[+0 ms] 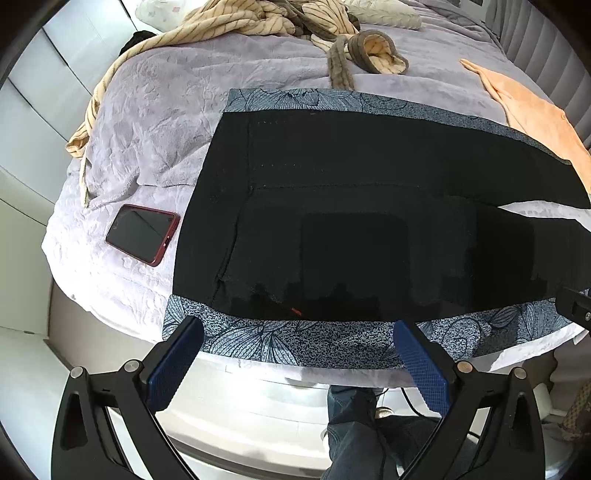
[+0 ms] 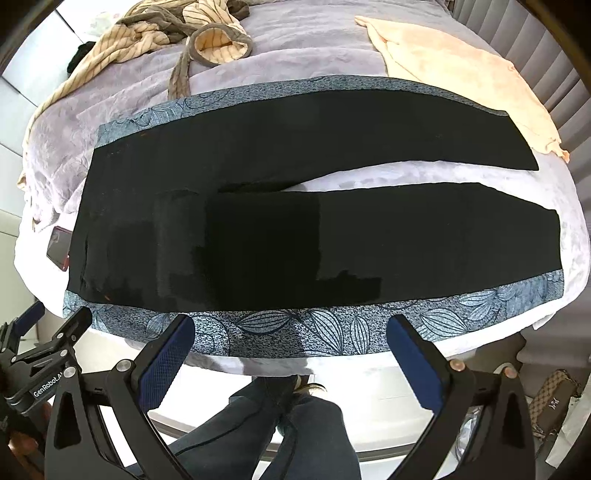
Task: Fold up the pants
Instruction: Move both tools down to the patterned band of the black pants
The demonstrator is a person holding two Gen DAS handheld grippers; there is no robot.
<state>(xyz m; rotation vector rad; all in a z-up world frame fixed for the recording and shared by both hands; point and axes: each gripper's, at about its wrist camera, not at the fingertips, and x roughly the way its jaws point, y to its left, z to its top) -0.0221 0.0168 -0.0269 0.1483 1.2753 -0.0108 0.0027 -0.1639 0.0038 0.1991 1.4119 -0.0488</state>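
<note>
- On the lavender plush bedspread (image 2: 280,70), a pair of black pants (image 2: 258,236) lies flat and unfolded, waistband to the left and the two legs running off to the right with a sliver of bedspread showing between them.
- Under the pants sits a blue cloth printed with leaves (image 2: 295,328); its patterned border shows along both the near and far edges of the pants.
- The left gripper (image 1: 297,334) hovers over the near edge of the bed by the waistband end — jaws spread wide, blue pads bare, nothing between them.
- The right gripper (image 2: 290,332) hangs over the same near edge further along the legs, likewise wide apart and holding nothing.
- A red-cased phone (image 1: 142,234) lies screen-up on the bedspread just beside the waistband.
- A peach towel (image 2: 461,74) lies at the far right, its edge touching the blue cloth.
- A striped beige robe (image 1: 258,22) is heaped at the far side — its belt trails toward the cloth.
- The person's jeans-clad legs (image 2: 295,424) show below the bed edge.
</note>
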